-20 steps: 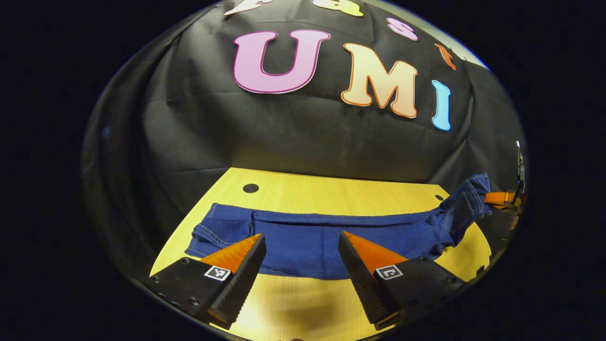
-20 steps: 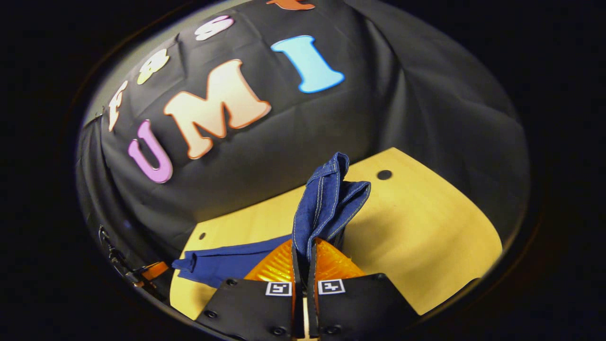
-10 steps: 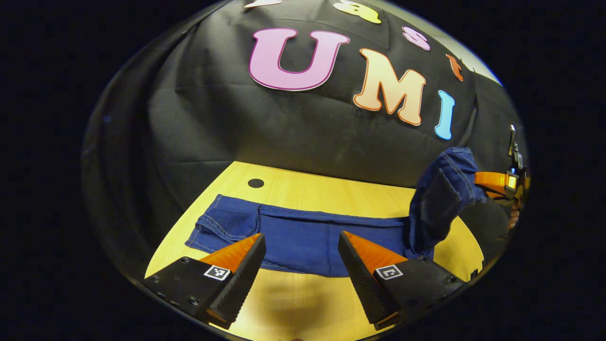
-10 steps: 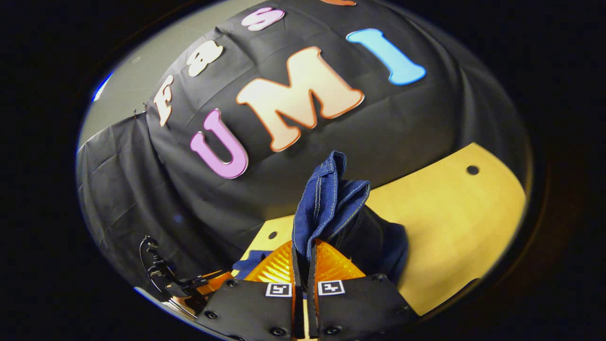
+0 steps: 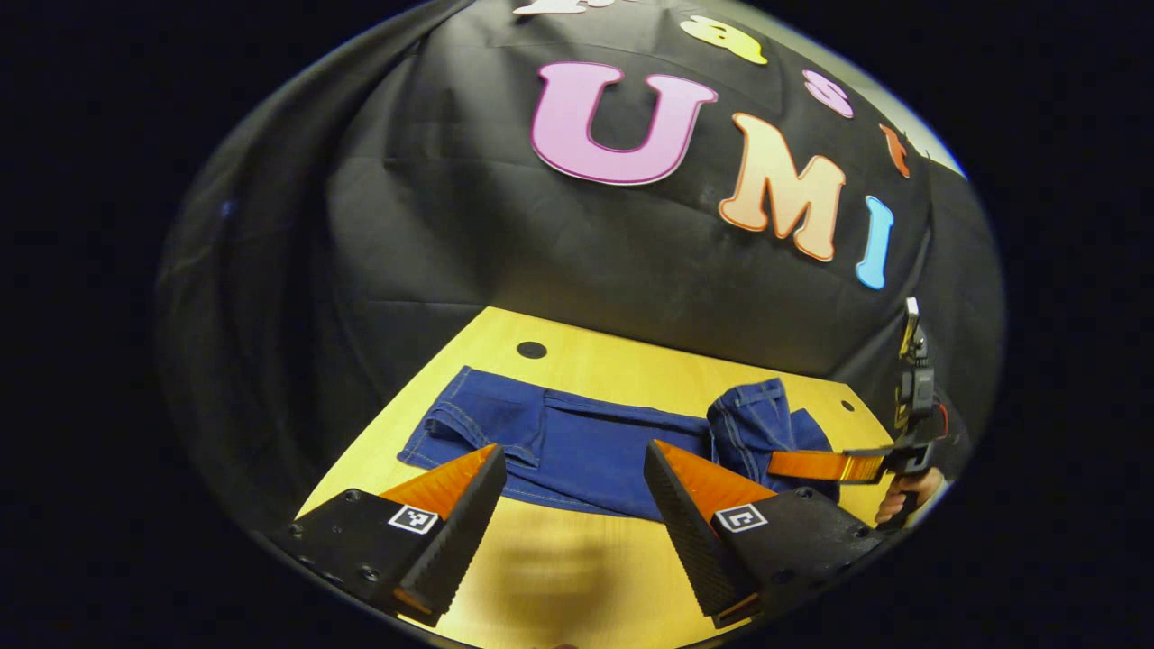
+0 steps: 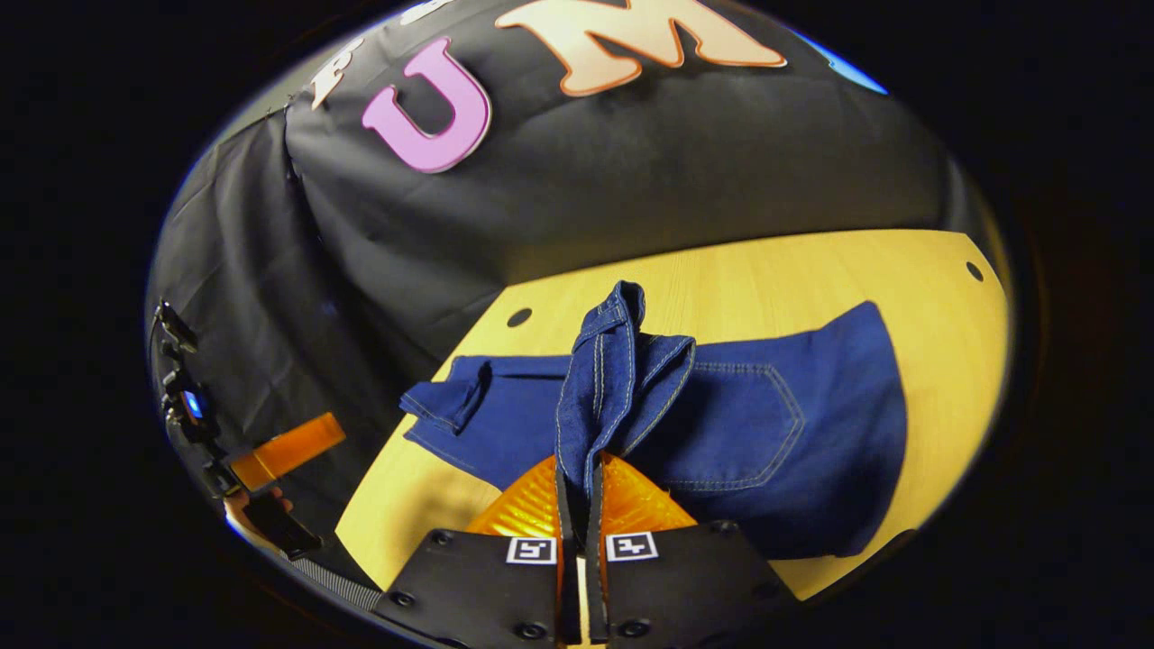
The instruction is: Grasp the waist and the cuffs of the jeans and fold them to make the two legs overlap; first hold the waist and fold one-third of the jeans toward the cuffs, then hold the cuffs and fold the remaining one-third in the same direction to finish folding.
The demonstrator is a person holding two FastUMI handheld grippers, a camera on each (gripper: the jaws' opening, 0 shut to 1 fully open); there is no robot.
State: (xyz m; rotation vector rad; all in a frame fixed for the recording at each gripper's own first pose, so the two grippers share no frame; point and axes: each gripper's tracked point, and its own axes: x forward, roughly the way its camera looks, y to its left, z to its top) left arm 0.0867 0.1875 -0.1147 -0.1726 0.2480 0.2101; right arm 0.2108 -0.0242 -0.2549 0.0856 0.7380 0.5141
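While the right gripper (image 6: 577, 491) has its fingers pressed together on a bunched fold of the jeans (image 6: 775, 424), the cloth stands up in a ridge right past the fingertips, stitched seams running up it. Beyond that ridge the seat of the jeans lies flat on the bench (image 6: 766, 270), a back pocket facing up, and the legs stretch away to the fingers' left toward a turned-up cuff (image 6: 446, 406). Farther off on that side the left gripper (image 6: 284, 451) hangs past the bench's edge, a hand beneath it.

From the left gripper (image 5: 572, 491) the fingers stand wide apart, holding nothing — just above bare bench (image 5: 559, 577). Just past the fingertips the jeans (image 5: 577, 446) lie across the wood. To the fingers' right, the waist is doubled over in a lump, the right gripper (image 5: 816, 464) clamped on it.
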